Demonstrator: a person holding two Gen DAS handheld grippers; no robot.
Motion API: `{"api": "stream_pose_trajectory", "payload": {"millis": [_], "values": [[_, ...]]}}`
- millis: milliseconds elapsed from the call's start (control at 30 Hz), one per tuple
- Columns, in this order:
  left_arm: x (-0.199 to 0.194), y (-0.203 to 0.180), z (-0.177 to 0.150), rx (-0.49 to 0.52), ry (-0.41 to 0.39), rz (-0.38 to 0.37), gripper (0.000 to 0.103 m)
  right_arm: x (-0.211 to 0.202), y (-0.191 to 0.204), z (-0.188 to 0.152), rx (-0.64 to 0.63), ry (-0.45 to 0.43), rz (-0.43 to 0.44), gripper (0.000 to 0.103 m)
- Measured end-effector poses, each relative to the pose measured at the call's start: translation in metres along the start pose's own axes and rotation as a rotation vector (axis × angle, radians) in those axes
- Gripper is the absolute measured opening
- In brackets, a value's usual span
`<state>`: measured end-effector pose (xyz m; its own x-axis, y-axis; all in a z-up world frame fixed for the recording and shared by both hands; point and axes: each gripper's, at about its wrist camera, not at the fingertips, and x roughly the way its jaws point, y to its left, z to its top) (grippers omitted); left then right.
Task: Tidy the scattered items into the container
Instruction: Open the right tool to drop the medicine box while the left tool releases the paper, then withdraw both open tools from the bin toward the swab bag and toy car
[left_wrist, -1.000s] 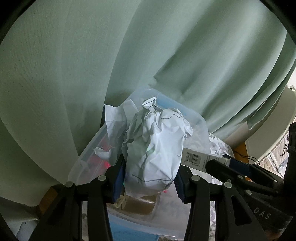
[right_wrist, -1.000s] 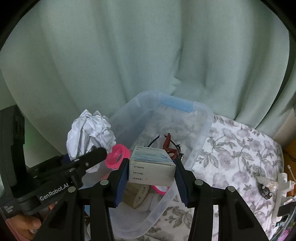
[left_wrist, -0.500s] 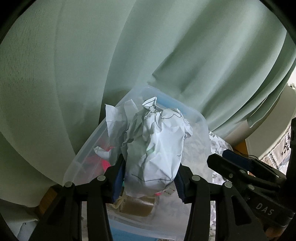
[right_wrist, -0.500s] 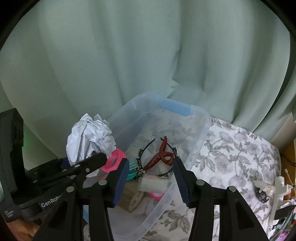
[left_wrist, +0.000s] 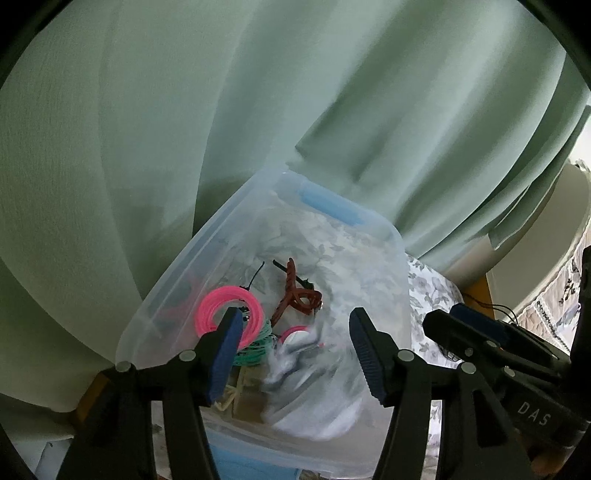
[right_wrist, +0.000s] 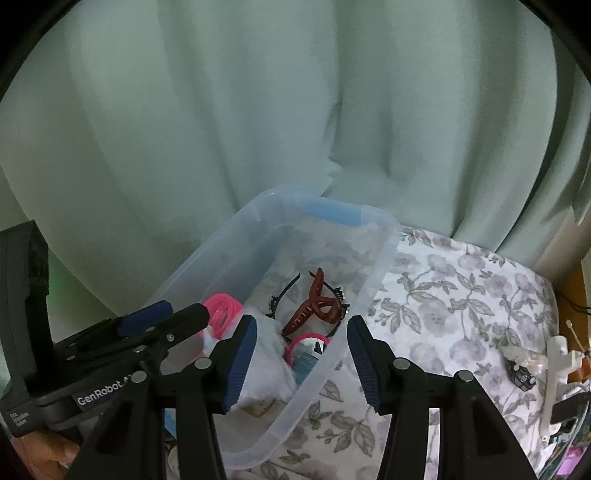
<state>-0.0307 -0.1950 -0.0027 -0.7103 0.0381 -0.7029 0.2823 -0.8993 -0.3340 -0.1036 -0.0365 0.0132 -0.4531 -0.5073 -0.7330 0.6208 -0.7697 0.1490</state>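
Nearest the left wrist camera, the left gripper (left_wrist: 295, 350) hangs over the near end of the clear plastic storage bin with a blue handle (left_wrist: 328, 205), its blue-padded fingers (left_wrist: 225, 350) spread wide and holding nothing. Directly below the gap lies a crumpled white paper ball (left_wrist: 314, 398), blurred, inside the bin at its near end and clear of both pads. The right gripper (right_wrist: 299, 358) is likewise wide open and empty; in its own view its left finger (right_wrist: 240, 362) stands over the paper, which shows as a white mass (right_wrist: 266, 369), while its right finger (right_wrist: 364, 363) stands just outside the bin's near-right wall (right_wrist: 325, 373).

Farther in, a bright pink ribbed ring (left_wrist: 221, 306) sits against the left wall, over a coil of teal cord (left_wrist: 255, 345). Beside it a reddish-brown claw hair clip (right_wrist: 314, 306) lies on the bin floor, its long axis running from near-left to far-right, teeth towards the near side. A thin black headband (right_wrist: 284, 291) arcs around it.

The bin's long axis points away towards the pale green curtain (right_wrist: 295, 110), with the blue handle on the far end. It rests on a grey floral cloth (right_wrist: 461, 295) covering the surface to the right.
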Motion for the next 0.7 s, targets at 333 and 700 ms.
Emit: {"api": "stream_pose_trajectory", "payload": {"millis": [333, 700], "values": [[-0.012, -0.023, 0.000, 0.023, -0.041, 0.038, 0.061, -0.017, -0.019, -0.012, 0.058, -0.024, 0.014, 0.055], [-0.023, -0.064, -0.001, 0.077, -0.084, 0.020, 0.061, -0.051, -0.058, -0.029, 0.157, -0.097, 0.017, 0.055]]}}
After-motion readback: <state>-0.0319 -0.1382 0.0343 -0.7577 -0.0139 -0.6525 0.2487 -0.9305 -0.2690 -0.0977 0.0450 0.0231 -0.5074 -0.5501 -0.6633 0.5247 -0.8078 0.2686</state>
